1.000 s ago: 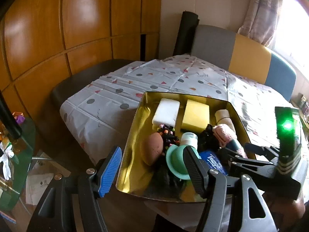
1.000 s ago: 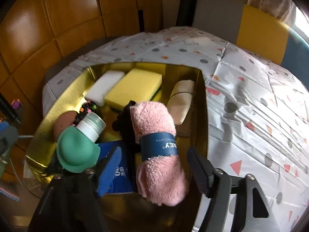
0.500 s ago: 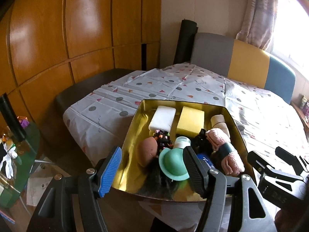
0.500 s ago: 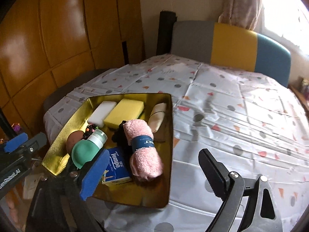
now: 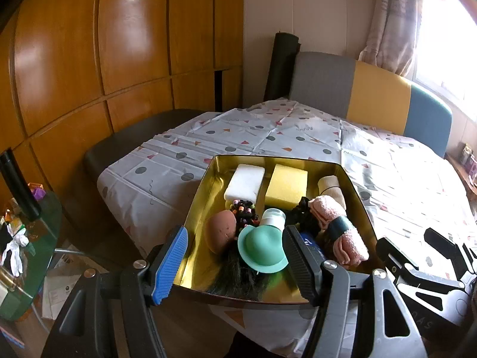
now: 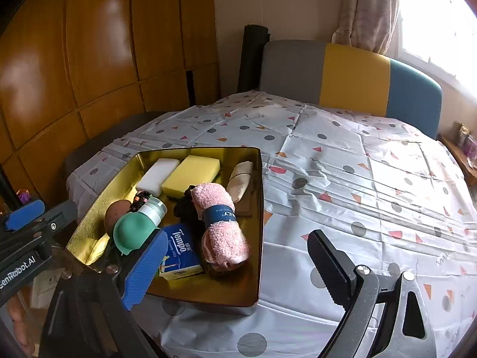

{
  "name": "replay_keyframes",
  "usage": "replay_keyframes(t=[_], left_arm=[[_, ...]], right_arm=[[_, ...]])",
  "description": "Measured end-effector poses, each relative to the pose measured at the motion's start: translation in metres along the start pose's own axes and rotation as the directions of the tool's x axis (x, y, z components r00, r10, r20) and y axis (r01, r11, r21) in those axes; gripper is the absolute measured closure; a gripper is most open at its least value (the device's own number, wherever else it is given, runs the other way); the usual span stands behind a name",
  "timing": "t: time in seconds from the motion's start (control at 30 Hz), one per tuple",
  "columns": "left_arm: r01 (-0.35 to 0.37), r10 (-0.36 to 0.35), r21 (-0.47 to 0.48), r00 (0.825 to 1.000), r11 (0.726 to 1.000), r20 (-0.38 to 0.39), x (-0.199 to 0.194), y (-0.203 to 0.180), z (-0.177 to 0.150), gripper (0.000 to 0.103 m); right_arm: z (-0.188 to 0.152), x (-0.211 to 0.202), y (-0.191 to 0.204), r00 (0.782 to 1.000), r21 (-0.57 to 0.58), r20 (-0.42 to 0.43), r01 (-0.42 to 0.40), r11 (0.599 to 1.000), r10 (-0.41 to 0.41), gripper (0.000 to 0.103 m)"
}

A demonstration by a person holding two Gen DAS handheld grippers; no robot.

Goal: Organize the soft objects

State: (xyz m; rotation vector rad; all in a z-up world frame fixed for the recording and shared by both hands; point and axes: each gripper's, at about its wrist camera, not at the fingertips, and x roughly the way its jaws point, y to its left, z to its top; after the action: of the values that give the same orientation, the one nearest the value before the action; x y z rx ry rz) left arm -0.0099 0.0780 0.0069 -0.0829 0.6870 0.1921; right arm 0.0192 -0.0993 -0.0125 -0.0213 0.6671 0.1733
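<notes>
A gold tray point(image 6: 258, 223) near the table's front left corner holds a rolled pink towel point(image 6: 224, 238) with a dark band. Around the towel lie a white sponge point(image 5: 246, 180), a yellow sponge point(image 5: 287, 183), a beige roll point(image 5: 331, 186), a green bottle point(image 6: 134, 232), a brown sponge point(image 5: 220, 229) and a blue tissue pack point(image 6: 179, 247). My right gripper point(image 6: 237, 238) hangs open above the tray's near end, clear of the towel. Before the tray's near left edge my left gripper point(image 5: 235, 232) stands open and empty.
The table point(image 6: 357, 194) wears a white cloth with dots and triangles. A grey, yellow and blue bench back point(image 6: 354, 77) lines its far side. Wooden panels stand to the left. A glass side table point(image 5: 35, 238) with clutter sits low at the left.
My right gripper opened, let go of the pink towel and drew back and up; the towel now lies in the tray. The left gripper backed off slightly.
</notes>
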Motion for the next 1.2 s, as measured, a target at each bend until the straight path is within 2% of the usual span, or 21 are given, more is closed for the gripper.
replay_keyframes(t=[1.2], left_arm=[[-0.008, 0.007, -0.002, 1.0, 1.0, -0.028, 0.0048, 0.0043, -0.0031, 0.036]], right_arm=[[-0.0003, -0.0029, 0.0015, 1.0, 0.013, 0.005, 0.001, 1.0, -0.001, 0.007]])
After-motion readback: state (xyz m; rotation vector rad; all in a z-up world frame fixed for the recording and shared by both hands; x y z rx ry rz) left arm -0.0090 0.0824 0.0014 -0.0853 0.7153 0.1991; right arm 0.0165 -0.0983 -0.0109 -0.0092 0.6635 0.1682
